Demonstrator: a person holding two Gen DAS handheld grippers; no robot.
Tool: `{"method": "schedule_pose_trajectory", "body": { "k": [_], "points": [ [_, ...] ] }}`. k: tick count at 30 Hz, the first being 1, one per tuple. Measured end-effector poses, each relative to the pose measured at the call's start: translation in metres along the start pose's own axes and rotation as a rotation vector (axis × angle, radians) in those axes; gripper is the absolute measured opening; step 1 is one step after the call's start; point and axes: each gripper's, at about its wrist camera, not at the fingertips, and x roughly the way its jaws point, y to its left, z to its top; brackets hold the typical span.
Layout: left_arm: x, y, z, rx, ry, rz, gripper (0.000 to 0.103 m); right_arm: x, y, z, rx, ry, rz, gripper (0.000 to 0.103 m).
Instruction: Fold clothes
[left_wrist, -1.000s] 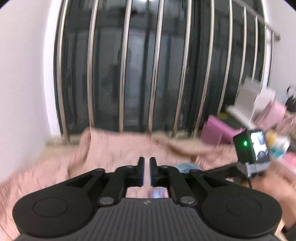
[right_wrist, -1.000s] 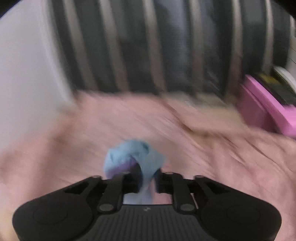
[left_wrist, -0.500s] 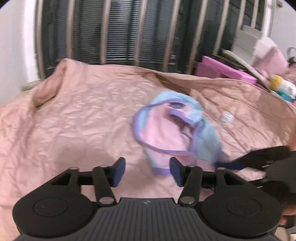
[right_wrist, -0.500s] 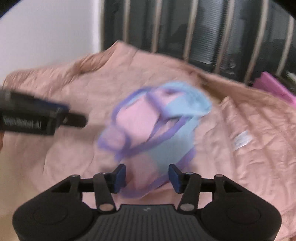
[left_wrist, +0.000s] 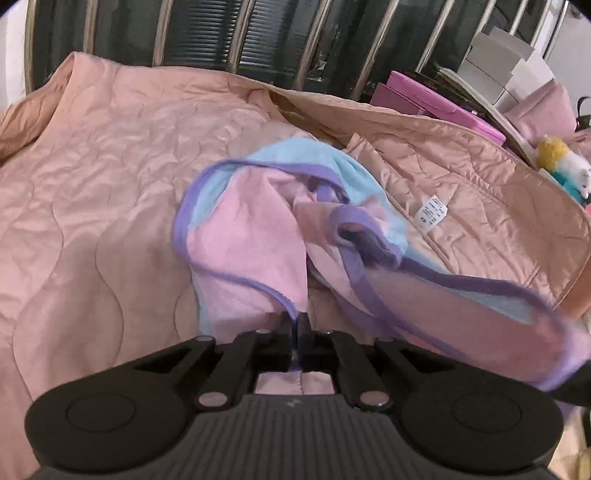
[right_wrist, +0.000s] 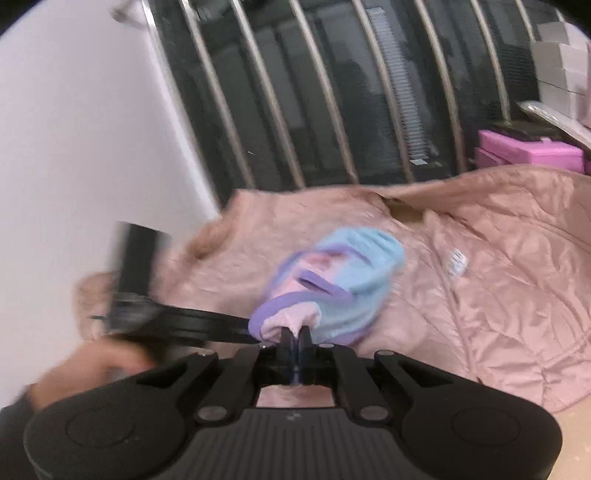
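Note:
A small pink and light-blue garment with purple trim (left_wrist: 258, 229) lies crumpled on a pink quilt (left_wrist: 92, 184). My left gripper (left_wrist: 298, 325) is shut on its near purple edge. A long part of the garment stretches off to the lower right. In the right wrist view the same garment (right_wrist: 343, 280) hangs bunched in front of my right gripper (right_wrist: 295, 338), which is shut on its pink edge. The left gripper's body (right_wrist: 177, 325) and the hand holding it show at the left of that view.
The quilt has a white care label (left_wrist: 430, 214) and a raised fold at the right. Metal window bars (left_wrist: 314, 40) stand behind the bed. Pink boxes (left_wrist: 436, 99), white boxes and a plush toy (left_wrist: 565, 166) sit at the far right.
Both grippers were open half a second ago over the garment. Both have closed on its edges, and the right one has lifted its part off the quilt.

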Motion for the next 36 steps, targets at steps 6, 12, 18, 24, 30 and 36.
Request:
{"method": "schedule_pose_trajectory", "body": {
  "k": [6, 12, 18, 24, 30, 36],
  "points": [
    [-0.079, 0.021, 0.01, -0.02, -0.19, 0.01, 0.001, -0.043, 0.005, 0.009, 0.076, -0.103, 0.186, 0.001],
    [-0.167, 0.041, 0.044, -0.033, -0.368, 0.026, 0.001, -0.072, 0.014, 0.032, 0.088, -0.181, 0.201, 0.001],
    [-0.149, 0.033, 0.002, 0.006, -0.302, 0.183, 0.029, -0.01, -0.005, 0.015, 0.014, -0.011, -0.244, 0.028],
    [-0.159, -0.009, -0.07, 0.138, -0.242, -0.002, 0.048, -0.065, 0.013, -0.046, -0.009, -0.087, -0.161, 0.062],
    [-0.116, -0.085, -0.098, 0.405, -0.133, -0.036, 0.053, -0.098, 0.02, -0.092, -0.026, -0.003, -0.15, 0.062],
    [-0.105, -0.085, -0.098, 0.377, -0.13, 0.062, 0.001, -0.11, 0.011, -0.111, 0.009, 0.004, -0.16, 0.062]
  ]
}}
